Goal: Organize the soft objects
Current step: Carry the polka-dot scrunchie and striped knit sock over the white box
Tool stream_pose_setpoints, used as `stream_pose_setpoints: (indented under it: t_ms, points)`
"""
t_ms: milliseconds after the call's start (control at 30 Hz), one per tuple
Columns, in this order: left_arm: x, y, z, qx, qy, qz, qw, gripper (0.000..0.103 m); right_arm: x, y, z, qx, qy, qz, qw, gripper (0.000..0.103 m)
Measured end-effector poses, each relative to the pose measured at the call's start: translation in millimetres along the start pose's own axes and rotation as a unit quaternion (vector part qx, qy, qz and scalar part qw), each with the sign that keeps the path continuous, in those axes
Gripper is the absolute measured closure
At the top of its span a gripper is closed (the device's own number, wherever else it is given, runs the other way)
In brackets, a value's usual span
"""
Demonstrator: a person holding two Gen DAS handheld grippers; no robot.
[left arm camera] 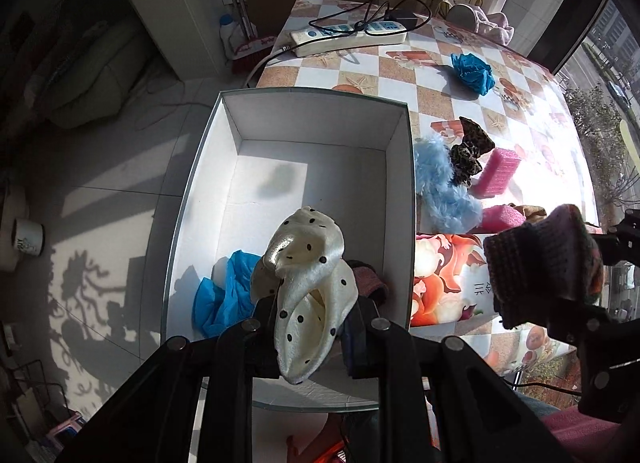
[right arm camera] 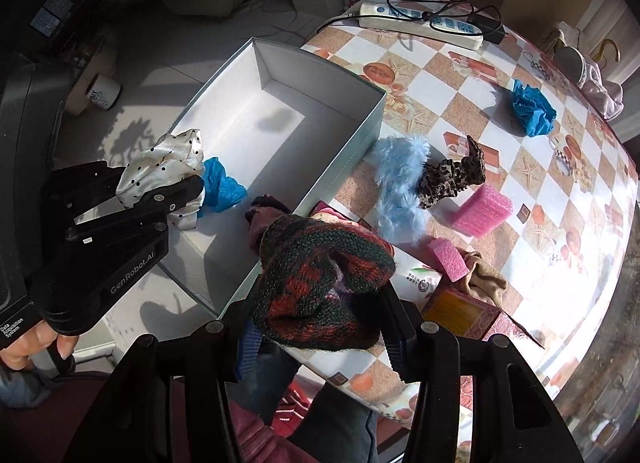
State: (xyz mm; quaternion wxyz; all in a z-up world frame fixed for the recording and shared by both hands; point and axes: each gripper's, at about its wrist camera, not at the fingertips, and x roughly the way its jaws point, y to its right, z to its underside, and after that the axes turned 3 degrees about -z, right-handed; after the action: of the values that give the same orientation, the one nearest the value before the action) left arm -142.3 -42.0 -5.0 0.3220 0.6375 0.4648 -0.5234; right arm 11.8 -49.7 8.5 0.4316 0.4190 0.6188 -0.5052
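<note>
My left gripper [left arm camera: 312, 327] is shut on a white polka-dot scrunchie [left arm camera: 308, 283] and holds it above the near end of the white open box [left arm camera: 200, 151]. In the right wrist view the left gripper [right arm camera: 188, 191] and scrunchie [right arm camera: 168, 167] show at the left. Inside the box lie a blue crumpled piece [left arm camera: 224, 299] and a dark pink knit piece [left arm camera: 368, 279]. My right gripper [right arm camera: 320, 327] is shut on a dark red-green knit piece [right arm camera: 320, 283] near the box's near right corner. It shows in the left wrist view [left arm camera: 544, 263] too.
On the checkered table [right arm camera: 460, 103] lie a fluffy light-blue piece [right arm camera: 400, 183], a leopard scrunchie [right arm camera: 452, 179], two pink sponges [right arm camera: 484, 211], a beige cloth [right arm camera: 484, 279], a blue mesh puff [right arm camera: 532, 107] and a power strip [right arm camera: 420, 23]. A printed carton [right arm camera: 460, 307] sits near the front.
</note>
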Motion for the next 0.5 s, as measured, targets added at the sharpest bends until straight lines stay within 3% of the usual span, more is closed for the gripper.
stream_pose_setpoints:
  t_ms: [500]
  points:
    - [5,-24,5,-0.032,-0.005,0.002,0.9995,0.081,11,-25,-26,-0.037,-0.007,0.010,0.999,0.050]
